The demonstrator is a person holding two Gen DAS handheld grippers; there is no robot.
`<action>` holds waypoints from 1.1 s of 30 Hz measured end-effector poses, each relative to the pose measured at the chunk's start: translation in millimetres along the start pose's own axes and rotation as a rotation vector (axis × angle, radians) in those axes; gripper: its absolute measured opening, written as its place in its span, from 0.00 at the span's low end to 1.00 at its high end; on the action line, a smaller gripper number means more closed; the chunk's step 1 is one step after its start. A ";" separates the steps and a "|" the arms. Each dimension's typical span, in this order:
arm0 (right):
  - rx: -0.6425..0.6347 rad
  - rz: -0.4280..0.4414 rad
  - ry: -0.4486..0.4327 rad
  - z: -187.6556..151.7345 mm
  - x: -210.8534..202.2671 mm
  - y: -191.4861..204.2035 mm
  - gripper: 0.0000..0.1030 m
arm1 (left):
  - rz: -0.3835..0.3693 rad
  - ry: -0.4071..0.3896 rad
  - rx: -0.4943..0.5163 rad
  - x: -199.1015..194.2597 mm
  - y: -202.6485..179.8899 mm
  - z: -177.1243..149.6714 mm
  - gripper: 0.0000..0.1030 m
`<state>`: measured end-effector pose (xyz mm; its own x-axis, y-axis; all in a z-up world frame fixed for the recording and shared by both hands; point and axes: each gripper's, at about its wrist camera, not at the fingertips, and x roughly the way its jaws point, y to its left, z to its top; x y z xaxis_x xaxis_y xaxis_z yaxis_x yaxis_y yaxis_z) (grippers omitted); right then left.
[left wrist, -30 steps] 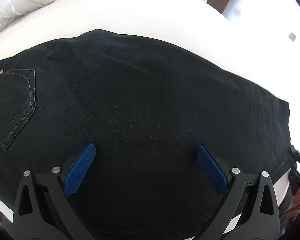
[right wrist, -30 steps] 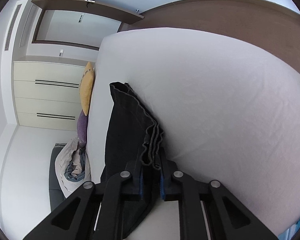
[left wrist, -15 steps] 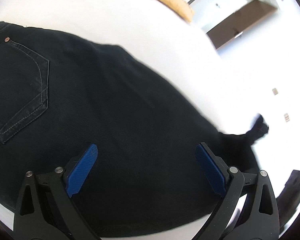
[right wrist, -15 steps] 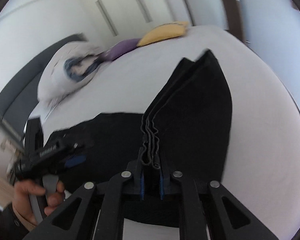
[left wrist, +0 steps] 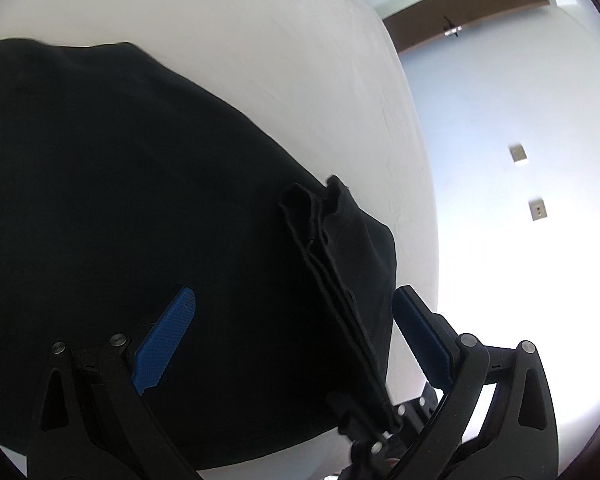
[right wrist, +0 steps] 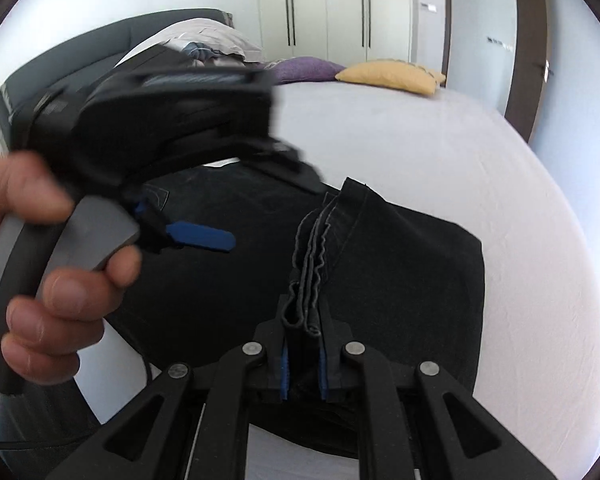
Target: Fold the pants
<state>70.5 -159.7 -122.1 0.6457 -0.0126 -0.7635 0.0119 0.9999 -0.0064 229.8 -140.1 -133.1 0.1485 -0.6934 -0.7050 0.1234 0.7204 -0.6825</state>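
R gripper (right wrist: 302, 356) clamped on bunched hem of black pants (right wrist: 400, 280), which lie on the white bed (right wrist: 440, 140) w/ that end lifted over the rest, while L gripper (left wrist: 296, 328) hovers jaws wide above the pants.

A white bed (right wrist: 440, 152) carries a yellow pillow (right wrist: 388, 76), a purple pillow (right wrist: 304, 69) and a heap of bedding (right wrist: 208, 40), before a white wardrobe (right wrist: 332, 4).

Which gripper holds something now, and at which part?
The right gripper is shut on the black pants, at the stacked leg hems. The left gripper is open, holding nothing.
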 end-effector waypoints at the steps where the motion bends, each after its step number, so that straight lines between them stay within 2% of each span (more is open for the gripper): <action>1: -0.021 -0.014 -0.007 -1.0 -0.5 1.5 0.12 | 0.012 0.011 0.010 11.4 -1.8 1.2 0.97; 6: -0.110 -0.066 -0.053 -2.0 -9.0 13.8 0.12 | 0.077 0.078 0.081 34.8 -23.1 16.6 0.97; 7: -0.121 -0.072 -0.058 -1.8 -10.3 15.4 0.12 | 0.087 0.090 0.094 39.8 -27.4 19.6 0.93; 8: -0.129 -0.073 -0.064 -1.4 -11.6 16.4 0.12 | 0.089 0.106 0.111 44.5 -30.4 21.8 0.72; 9: -0.132 -0.073 -0.065 -1.1 -12.4 17.2 0.12 | 0.089 0.124 0.122 48.6 -31.9 23.5 0.56; 10: -0.132 -0.071 -0.066 0.6 -12.3 18.2 0.12 | 0.089 0.143 0.130 52.0 -32.8 25.0 0.32; 13: -0.142 -0.067 -0.065 3.2 -12.9 22.7 0.12 | 0.088 0.142 0.165 54.3 -35.8 29.3 0.18; 17: -0.171 -0.054 -0.070 7.2 -13.6 30.4 0.12 | 0.087 0.123 0.190 42.1 -27.6 36.8 0.14; 20: -0.194 -0.023 -0.070 12.2 -9.9 39.3 0.12 | 0.118 0.115 0.226 27.5 -19.3 45.7 0.11; 25: -0.259 0.043 -0.070 33.3 5.4 76.6 0.12 | 0.166 0.098 0.267 -9.4 -0.4 69.0 0.11; 33: -0.281 0.147 0.011 55.9 55.4 134.1 0.12 | 0.280 0.106 0.275 -47.0 65.6 106.3 0.11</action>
<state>150.6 -26.6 -129.1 0.6167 0.1305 -0.7763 -0.2931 0.9533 -0.0725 335.2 -58.7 -124.3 0.1133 -0.4574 -0.8820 0.3525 0.8485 -0.3947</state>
